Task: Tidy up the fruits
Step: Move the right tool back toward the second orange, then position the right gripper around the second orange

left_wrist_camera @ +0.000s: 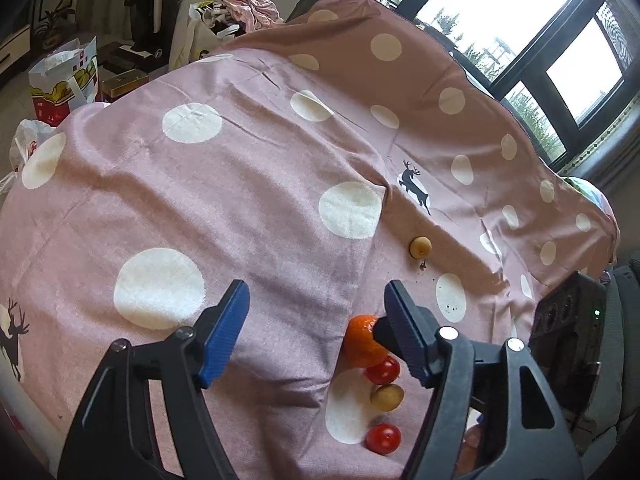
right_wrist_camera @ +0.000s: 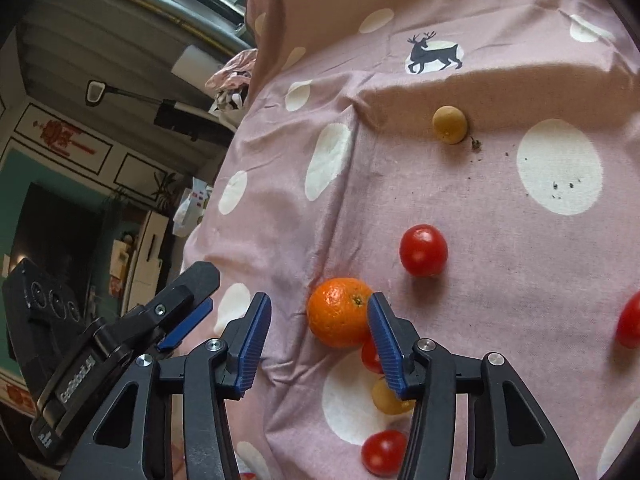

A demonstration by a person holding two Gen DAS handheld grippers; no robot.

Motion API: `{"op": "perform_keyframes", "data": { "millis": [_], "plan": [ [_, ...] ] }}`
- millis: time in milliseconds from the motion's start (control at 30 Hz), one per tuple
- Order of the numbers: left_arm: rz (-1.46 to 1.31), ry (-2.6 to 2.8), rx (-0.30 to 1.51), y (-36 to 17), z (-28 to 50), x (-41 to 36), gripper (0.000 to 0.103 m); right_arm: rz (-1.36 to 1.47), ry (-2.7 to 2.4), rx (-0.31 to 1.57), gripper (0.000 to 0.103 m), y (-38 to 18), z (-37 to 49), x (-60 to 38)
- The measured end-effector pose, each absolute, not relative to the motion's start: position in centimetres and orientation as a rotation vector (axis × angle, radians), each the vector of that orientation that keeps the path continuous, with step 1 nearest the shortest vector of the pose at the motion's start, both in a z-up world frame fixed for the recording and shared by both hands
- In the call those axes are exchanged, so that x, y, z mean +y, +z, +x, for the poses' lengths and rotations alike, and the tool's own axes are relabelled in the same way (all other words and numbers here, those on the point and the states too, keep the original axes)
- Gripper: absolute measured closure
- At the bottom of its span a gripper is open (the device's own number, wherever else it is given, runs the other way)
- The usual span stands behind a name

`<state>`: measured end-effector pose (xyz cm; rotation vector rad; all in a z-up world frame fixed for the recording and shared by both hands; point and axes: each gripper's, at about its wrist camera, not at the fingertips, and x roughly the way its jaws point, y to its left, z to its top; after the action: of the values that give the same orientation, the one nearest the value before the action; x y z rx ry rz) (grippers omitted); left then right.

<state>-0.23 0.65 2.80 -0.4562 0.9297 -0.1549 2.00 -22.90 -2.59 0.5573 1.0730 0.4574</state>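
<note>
1. The right hand-held gripper point(right_wrist_camera: 318, 336) hangs tilted down over the pink spotted cloth point(right_wrist_camera: 500, 240) that covers the surface. Its jaws stand partly apart and hold nothing.
2. The orange point(right_wrist_camera: 338, 312) lies on the cloth just ahead of that hand-held gripper. It sits against the tip of the right-hand blue pad point(right_wrist_camera: 384, 336), more in front of the gap than inside it, and the left-hand pad stands clear of it.
3. The left hand-held gripper point(left_wrist_camera: 316, 332) is wider open and also empty, with only cloth between its jaws. In its own view the orange point(left_wrist_camera: 360, 340) lies beside its right-hand finger, outside the gap.
4. Close behind the orange, under the right hand-held gripper, lie a cherry tomato point(right_wrist_camera: 372, 356), a small yellowish fruit point(right_wrist_camera: 390, 398) and another tomato point(right_wrist_camera: 382, 454). A third tomato point(right_wrist_camera: 423, 250) lies further ahead, and a second yellowish fruit point(right_wrist_camera: 450, 125) well beyond it.
5. The step in hand looks like picking up the orange with the right hand-held gripper. The gap seems barely wide enough, so I would widen the jaws first.
6. Then shift the hand-held gripper a little to its left and forward, so that both pads straddle the widest part of the orange.
7. Close gently and evenly, because a round fruit on soft cloth may roll away from a pad that touches first.
8. Keep the lower finger clear of the tomato tucked behind the orange, or it may be nudged or squashed.
</note>
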Motion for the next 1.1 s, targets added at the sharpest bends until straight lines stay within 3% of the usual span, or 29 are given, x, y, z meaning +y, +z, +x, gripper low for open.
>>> {"op": "perform_keyframes", "data": {
  "millis": [500,800,1100],
  "plan": [
    [-0.465,-0.195,0.944,2.8,-0.1,0.0,0.034,0.57,0.418,1.117,0.058,-4.6,1.8,-22.8],
    [-0.422,-0.262,0.93,3.1,-0.7,-2.2,0.035,0.38,0.149,1.019,0.058,-0.3,-2.6,-26.1],
    [-0.347,-0.303,0.956,2.5,-0.9,-5.5,0.035,0.166,-0.103,1.056,0.059,-1.4,-3.8,-28.5]
  ]
}}
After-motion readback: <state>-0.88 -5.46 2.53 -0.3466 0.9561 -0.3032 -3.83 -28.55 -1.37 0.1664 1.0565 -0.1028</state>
